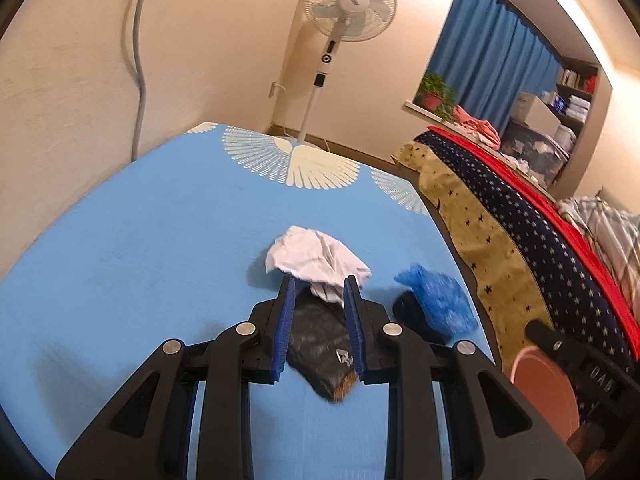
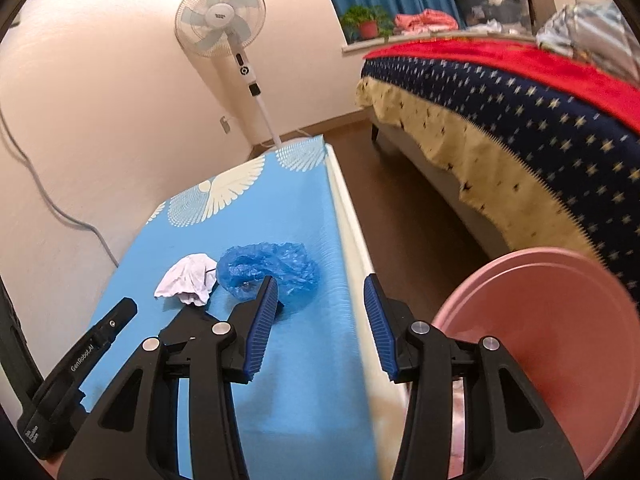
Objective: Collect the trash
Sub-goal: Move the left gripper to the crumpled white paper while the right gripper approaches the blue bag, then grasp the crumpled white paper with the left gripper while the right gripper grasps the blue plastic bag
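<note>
On the blue patterned table top (image 1: 120, 260) lie a crumpled white tissue (image 1: 316, 256) and a crumpled blue plastic bag (image 1: 436, 300). My left gripper (image 1: 320, 280) is shut on a black wrapper (image 1: 320, 344), which fills the gap between its blue pads just short of the tissue. In the right wrist view the tissue (image 2: 188, 278) and the blue bag (image 2: 272, 266) lie side by side. My right gripper (image 2: 320, 280) stands open with nothing between its fingers, straddling the table's right edge, with its left fingertip at the bag's near side. A pink bin (image 2: 560, 320) stands low on the right.
A bed (image 2: 520, 120) with a starred cover runs along the right, across a strip of brown floor (image 2: 400, 200). A standing fan (image 2: 222, 16) is at the table's far end. The wall (image 1: 80, 80) borders the table's left side, with a cable running down it.
</note>
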### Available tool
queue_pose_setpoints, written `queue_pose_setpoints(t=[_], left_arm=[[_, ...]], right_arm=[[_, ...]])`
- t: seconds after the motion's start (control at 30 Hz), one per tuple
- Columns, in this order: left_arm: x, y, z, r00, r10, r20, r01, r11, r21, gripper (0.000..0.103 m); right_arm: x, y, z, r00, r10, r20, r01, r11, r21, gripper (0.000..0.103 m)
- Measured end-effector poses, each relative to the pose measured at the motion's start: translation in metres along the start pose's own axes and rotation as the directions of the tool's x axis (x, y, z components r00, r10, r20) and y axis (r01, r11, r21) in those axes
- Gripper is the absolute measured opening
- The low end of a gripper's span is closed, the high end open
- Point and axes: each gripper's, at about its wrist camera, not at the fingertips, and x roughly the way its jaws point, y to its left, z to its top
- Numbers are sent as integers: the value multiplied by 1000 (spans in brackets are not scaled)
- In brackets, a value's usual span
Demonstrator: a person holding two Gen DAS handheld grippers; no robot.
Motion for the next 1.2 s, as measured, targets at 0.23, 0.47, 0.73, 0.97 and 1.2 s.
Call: queue_pose_setpoints(t=[0.23, 0.47, 0.73, 0.97, 1.2], left_arm=[[31, 17, 9, 999, 32, -39, -35, 997, -71, 39], [65, 32, 13, 991, -2, -132, -19, 986, -164, 46], [67, 29, 14, 990, -71, -120, 52, 986, -160, 8], [40, 13, 22, 996, -47, -78, 40, 995, -89, 3], [-1, -3, 30, 999, -30, -36, 29, 999, -31, 3]], right_arm=[[43, -2, 3, 995, 43, -86, -40, 999, 35, 49], [73, 8, 0, 987, 74, -146, -71, 997, 21, 50], [75, 10, -1, 985, 81, -150, -82, 997, 4, 12], [47, 15, 10, 992, 76, -98, -80, 996, -31, 3], [2, 17, 17, 996, 72, -48, -75, 994, -75, 2]])
